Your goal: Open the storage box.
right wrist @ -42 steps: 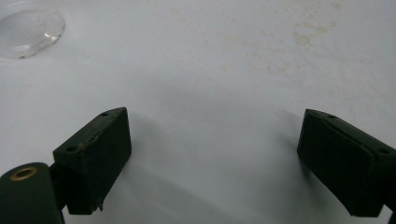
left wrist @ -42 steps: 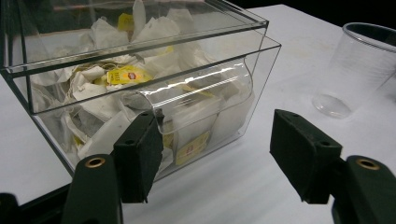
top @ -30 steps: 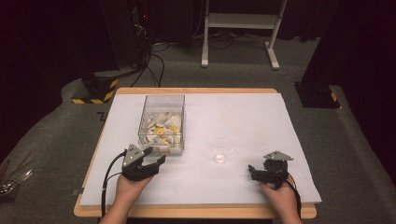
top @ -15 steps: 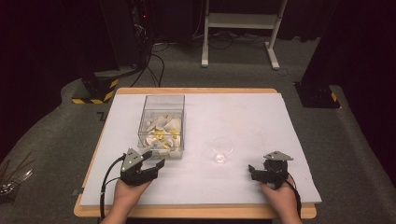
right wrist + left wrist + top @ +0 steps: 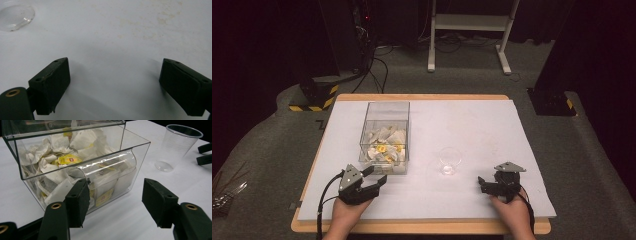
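A clear plastic box (image 5: 386, 135) of white tea bags with yellow tags (image 5: 67, 159) stands left of centre on the white table cover. My left gripper (image 5: 376, 176) sits just in front of the box's open curved mouth (image 5: 110, 173), pointing at it. Its jaws are open with nothing between them, and they have just been closing a little. An empty clear plastic cup (image 5: 450, 161) stands upright to the right of the box. My right gripper (image 5: 482, 184) rests low at the near right, open and empty over bare cover (image 5: 113, 67), with the cup's base (image 5: 15, 13) ahead to its left.
The white cover (image 5: 492, 130) lies on a wooden board (image 5: 422, 227) with free room at the back right. Faint stains (image 5: 160, 20) mark the cover. Black and yellow floor blocks (image 5: 314, 95) and a white stand (image 5: 467, 22) lie beyond the table.
My left gripper has drawn back slightly toward the near edge, away from the box. The right gripper, box and cup have not moved.
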Demonstrator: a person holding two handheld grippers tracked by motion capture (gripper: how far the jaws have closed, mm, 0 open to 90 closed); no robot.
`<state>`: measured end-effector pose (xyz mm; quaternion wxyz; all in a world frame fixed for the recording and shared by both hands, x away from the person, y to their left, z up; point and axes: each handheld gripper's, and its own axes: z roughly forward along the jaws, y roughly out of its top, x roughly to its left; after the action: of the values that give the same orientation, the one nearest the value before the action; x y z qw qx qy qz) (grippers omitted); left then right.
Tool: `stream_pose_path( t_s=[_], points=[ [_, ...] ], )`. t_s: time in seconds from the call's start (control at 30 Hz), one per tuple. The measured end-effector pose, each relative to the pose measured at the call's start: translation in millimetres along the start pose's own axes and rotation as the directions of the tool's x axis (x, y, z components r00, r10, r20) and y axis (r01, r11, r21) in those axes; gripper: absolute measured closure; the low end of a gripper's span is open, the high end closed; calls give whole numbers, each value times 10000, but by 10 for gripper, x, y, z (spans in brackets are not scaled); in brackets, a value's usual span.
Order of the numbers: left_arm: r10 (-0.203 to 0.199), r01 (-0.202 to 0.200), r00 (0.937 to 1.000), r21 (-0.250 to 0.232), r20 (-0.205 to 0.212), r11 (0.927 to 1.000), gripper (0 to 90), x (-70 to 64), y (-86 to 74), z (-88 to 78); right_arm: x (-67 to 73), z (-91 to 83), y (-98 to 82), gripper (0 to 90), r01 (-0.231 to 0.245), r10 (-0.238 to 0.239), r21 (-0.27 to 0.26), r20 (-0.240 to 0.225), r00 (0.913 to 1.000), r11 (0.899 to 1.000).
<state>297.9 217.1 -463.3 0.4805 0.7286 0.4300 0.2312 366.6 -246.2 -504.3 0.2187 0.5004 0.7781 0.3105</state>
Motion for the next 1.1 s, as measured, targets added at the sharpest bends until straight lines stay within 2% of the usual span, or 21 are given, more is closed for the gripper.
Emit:
stream_pose_path(
  t_s=[0.3,0.5,0.57,0.7,0.93,1.1],
  points=[
    [-96,97,9999,22,-93,10000,407,-13,-26,-48,1,-1,0,99,2,-2,-2,3,10000,10000],
    [-171,170,9993,-31,-334,9999,410,25,-32,-102,1,0,0,99,2,-2,-6,3,10000,10000],
    [-59,59,9988,-8,-492,10000,412,43,-33,-126,1,0,0,99,2,-2,-2,0,10000,10000],
    [-39,40,9986,19,-523,10000,443,62,-34,-155,1,0,0,99,-1,1,-1,-4,10000,10000],
    [-220,221,9951,2,-960,9998,444,136,-11,-230,0,0,0,99,-1,1,1,-4,10000,10000],
    [-256,244,9921,-106,-1227,9996,453,139,14,-247,0,0,0,99,0,0,2,-5,10000,10000]
  ],
)
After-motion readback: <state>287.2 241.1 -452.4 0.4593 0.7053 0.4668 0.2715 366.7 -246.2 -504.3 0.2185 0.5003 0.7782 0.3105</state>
